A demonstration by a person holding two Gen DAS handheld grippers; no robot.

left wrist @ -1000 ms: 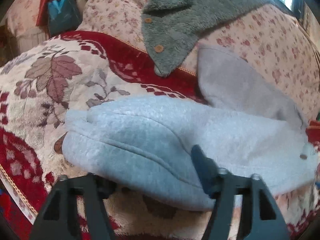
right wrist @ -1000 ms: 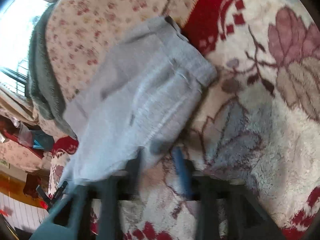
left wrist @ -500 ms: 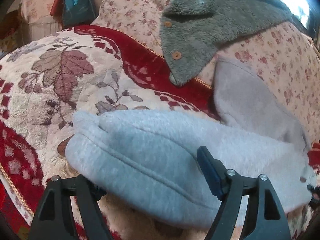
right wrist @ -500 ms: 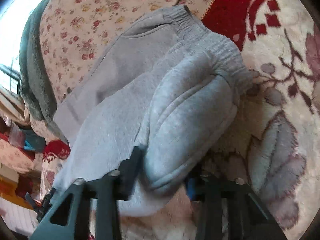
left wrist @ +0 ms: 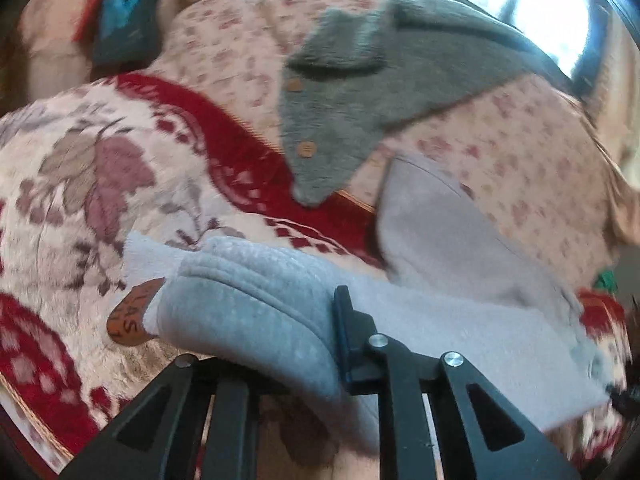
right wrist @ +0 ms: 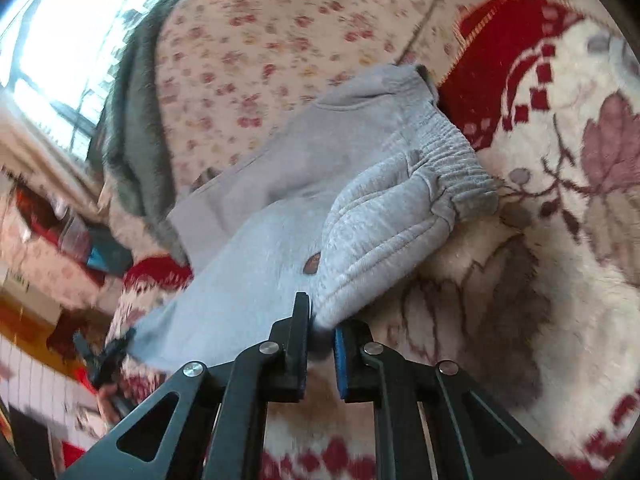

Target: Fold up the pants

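Light grey fleece pants [left wrist: 460, 320] lie across a red and cream floral blanket [left wrist: 80, 200] on a sofa. In the left wrist view my left gripper [left wrist: 288, 352] is closing its jaws on a bunched fold at the pants' near edge, by a brown label [left wrist: 132, 316]. One finger is hidden under the cloth. In the right wrist view my right gripper [right wrist: 322, 332] is closing too, pinching a fold of the pants [right wrist: 280, 240] just below the ribbed waistband [right wrist: 452, 164]. The held edge rides a little above the blanket [right wrist: 560, 240].
A dark grey fleece jacket [left wrist: 360, 92] with wooden buttons hangs over the flowered sofa back [left wrist: 520, 152], just behind the pants. A bright window [right wrist: 60, 40] is behind the sofa. Cluttered bags and a blue item [left wrist: 120, 24] sit at the far left end.
Both grippers went from open around the pants' near edge to closed on it. The pinched folds have bunched up and risen slightly off the blanket.
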